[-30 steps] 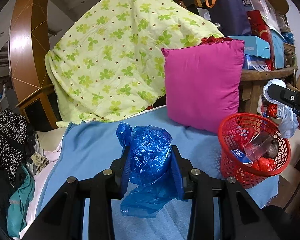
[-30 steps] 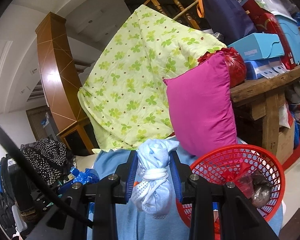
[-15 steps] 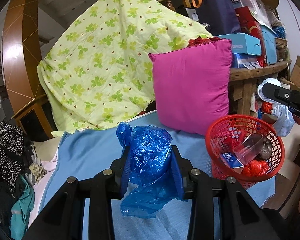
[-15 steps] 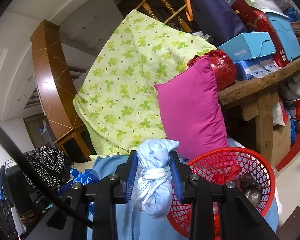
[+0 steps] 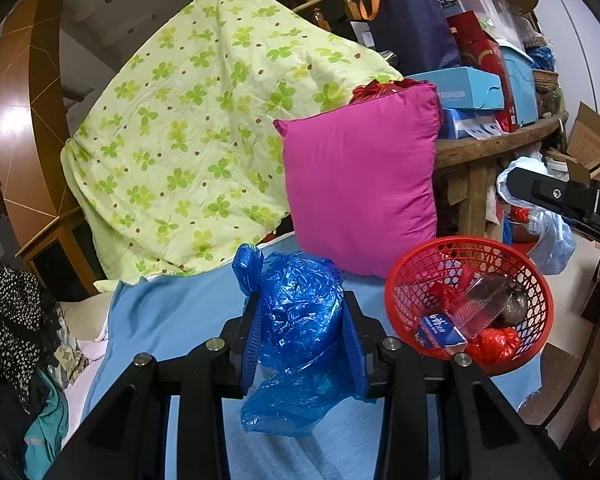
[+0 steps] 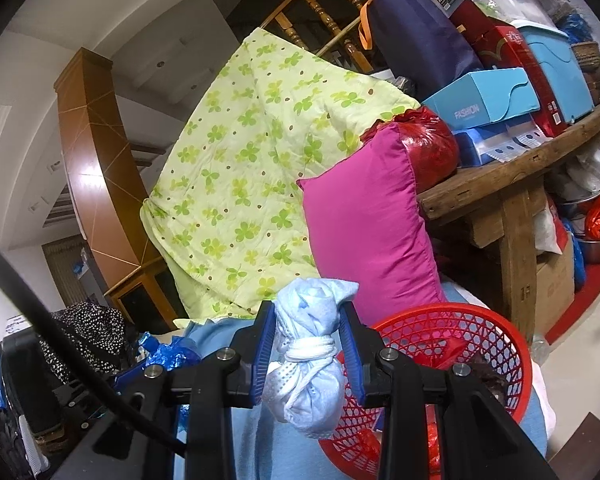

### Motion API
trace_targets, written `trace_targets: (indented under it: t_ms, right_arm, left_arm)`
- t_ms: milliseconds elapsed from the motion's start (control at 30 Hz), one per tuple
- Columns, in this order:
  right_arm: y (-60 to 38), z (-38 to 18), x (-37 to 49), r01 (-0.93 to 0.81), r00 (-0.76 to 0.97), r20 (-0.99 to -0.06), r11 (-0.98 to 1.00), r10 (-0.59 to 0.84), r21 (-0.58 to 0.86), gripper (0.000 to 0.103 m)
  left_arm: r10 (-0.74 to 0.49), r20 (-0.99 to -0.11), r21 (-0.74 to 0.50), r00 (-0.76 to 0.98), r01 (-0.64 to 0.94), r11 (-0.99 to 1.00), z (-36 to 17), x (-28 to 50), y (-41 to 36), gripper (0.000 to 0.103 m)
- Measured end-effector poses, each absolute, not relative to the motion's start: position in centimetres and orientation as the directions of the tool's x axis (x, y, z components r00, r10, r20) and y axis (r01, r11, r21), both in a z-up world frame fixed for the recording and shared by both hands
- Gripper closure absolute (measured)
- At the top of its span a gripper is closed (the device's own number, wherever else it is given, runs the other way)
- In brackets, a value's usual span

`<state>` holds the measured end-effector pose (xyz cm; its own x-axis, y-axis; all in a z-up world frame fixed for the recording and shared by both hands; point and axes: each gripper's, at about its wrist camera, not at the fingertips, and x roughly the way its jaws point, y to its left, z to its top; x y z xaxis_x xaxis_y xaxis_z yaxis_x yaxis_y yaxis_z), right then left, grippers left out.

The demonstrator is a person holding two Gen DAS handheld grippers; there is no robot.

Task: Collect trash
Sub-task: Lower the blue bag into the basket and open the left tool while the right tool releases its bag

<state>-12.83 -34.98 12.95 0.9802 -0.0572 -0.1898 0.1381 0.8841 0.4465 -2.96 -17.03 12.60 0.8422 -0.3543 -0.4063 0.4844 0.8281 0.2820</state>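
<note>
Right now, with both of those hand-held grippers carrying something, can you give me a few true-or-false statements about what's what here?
1. The left hand-held gripper is shut on a crumpled blue plastic bag. True.
2. The right hand-held gripper holds a red bag. False: it grips a pale blue knotted bundle.
3. The red basket is empty. False: it already holds a clear plastic container, a small blue packet and red wrapping.
4. A magenta pillow stands behind the basket. True.
5. The green clover-print quilt lies flat on the floor. False: it is draped upright behind the blue sheet.
</note>
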Motion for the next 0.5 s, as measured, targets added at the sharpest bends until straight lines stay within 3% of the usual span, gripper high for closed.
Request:
trace_targets:
  t_ms: [500]
  right_arm:
    - [-36.6,13.2,-13.9,0.163,0.98,-0.18,0.874,-0.089,0.457,0.068]
  left_arm:
    - [-0.388,-0.397,0.309,0.832,0.519,0.797,13.1,-3.9,-19.8,0.063]
